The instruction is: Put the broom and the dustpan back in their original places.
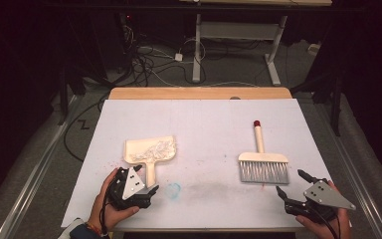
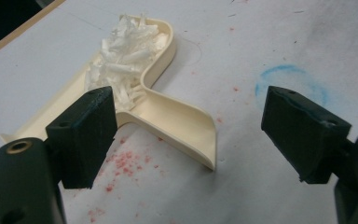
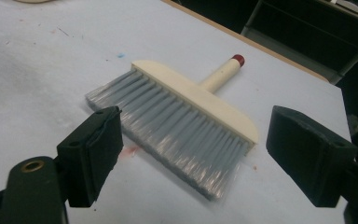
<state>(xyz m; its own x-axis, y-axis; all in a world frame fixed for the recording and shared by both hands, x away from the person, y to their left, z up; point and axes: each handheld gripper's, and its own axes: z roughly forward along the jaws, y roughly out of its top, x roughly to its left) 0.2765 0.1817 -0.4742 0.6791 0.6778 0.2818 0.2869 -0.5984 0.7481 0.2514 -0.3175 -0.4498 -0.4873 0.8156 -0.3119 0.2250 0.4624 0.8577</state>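
From the high view, your left claw [image 1: 140, 188] sits just below the handle of the cream dustpan [image 1: 149, 151], which lies left of centre on the white surface [image 1: 204, 119] and holds white shreds [image 1: 155, 148]. Your right claw [image 1: 293, 184] hovers just below the brush [image 1: 262, 162].

In the left gripper view, your jaws stand apart, the dustpan's handle [image 2: 182, 126] between them, untouched.

In the right gripper view, your jaws are spread wide, empty, with the brush's grey bristles [image 3: 172, 126] lying flat ahead.

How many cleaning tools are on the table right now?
2: a dustpan holding white shreds, front left, and a brush lying flat, front right.
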